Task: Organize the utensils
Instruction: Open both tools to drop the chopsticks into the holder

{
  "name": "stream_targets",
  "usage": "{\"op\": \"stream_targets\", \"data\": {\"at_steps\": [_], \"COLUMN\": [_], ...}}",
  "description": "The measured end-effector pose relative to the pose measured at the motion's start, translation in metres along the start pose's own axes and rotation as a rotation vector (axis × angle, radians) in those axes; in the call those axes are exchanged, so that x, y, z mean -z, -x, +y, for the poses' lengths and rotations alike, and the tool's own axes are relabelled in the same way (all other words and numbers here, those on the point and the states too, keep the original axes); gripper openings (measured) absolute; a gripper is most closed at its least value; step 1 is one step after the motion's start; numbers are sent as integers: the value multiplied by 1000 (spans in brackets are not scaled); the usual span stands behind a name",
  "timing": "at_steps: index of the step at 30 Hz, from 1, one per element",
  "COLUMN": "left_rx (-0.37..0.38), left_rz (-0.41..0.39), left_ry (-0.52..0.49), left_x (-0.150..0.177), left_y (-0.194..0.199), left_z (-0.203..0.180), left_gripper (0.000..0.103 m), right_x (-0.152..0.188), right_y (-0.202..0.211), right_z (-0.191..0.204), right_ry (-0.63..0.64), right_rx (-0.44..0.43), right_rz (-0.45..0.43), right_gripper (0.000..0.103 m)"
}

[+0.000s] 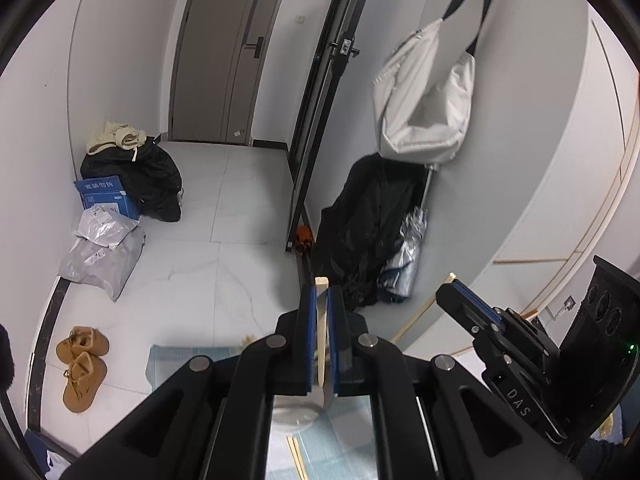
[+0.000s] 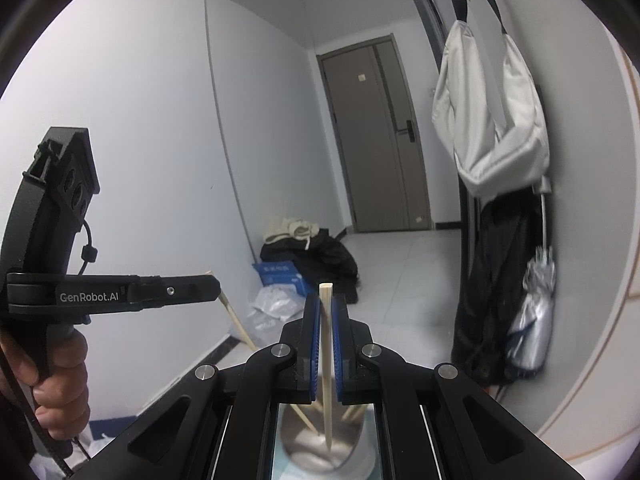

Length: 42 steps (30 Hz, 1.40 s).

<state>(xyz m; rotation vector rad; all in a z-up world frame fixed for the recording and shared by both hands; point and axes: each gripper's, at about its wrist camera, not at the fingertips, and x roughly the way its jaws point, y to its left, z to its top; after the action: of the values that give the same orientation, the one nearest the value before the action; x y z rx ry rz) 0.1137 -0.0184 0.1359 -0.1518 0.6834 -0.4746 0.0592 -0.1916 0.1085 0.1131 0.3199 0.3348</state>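
Left gripper (image 1: pixel 319 300) is closed on a wooden chopstick (image 1: pixel 321 320); the stick is clamped between the blue pads (image 1: pixel 307 332), square end protruding just past the fingertips, shaft running back down toward the camera; below the gripper a metal cup (image 1: pixel 298 410) is seen on a pale blue mat (image 1: pixel 180 364); two more loose chopsticks (image 1: pixel 297 454) are lying on the mat just below the cup.

Right gripper (image 2: pixel 325 308) is closed on a second chopstick (image 2: pixel 327 360); held near upright between its pads, blunt end above the fingertips, tapered tip reaching down into the metal cup (image 2: pixel 328 440) directly under the gripper; other chopsticks (image 2: pixel 306 416) are leaning inside the cup to either side of the held one.

Each gripper is visible in the other's view: the right one is seen at right of the left gripper (image 1: pixel 472 300), its stick angled down-left; the left one is seen at left of the right gripper (image 2: pixel 212 286), with the person's hand (image 2: pixel 60 380) on its handle, stick slanting down-right toward the cup.

Ahead of both grippers: tiled floor (image 1: pixel 224 248), grey door (image 2: pixel 376 136), white bag (image 1: pixel 424 100) hung on the wall at right, black clothing pile (image 1: pixel 148 176) and blue box (image 1: pixel 106 196) at left, tan shoes (image 1: pixel 82 364) on the floor at lower left.
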Motion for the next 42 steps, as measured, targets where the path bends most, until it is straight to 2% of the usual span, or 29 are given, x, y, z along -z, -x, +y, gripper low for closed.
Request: {"op": "stream_targets", "data": {"at_steps": [6,8,11,17,20,24,31,35,39,42], "left_rx": [-30,-20,-38,-28,-30,-14,10,3,-12,-13], "left_rz": [-12,-14,-5,48,52,52,84,106,135,141], "left_ry": [-11,-7,-17,7,-34,-83,-68,-69,-112,-75], "left_x": [-15,-16,-15,-4,-3,1,6,11,20,25], "left_y": [-18,-25,-38,-62,-67,-69,-78,-83,-85,-84], "left_z": [11,16,25,44,41,35,40,41,37,40], "left_gripper": [2,2,2,2,2,2,2,2,2,4], "right_x": [-9,-8,-5,2,9,19,33,41,50,57], "right_y": [-29,-39,-55,-80,-89,-96,-96,-96,-99,-98], "right_z": [-11,-14,-20,-25,-27,-27,-25,-26,-25,-22], "right_ry": [-33,-41,-59,-59,-70,-72,-46,-50,-56,-52], "right_rx": [19,31,41,54,54,46,32,15,-18,-33], "right_rz": [-11,-11,-3,5,21,35,58,84,132,153], "right_gripper": [5,5,5,5,5,5,5,5,6,8]}}
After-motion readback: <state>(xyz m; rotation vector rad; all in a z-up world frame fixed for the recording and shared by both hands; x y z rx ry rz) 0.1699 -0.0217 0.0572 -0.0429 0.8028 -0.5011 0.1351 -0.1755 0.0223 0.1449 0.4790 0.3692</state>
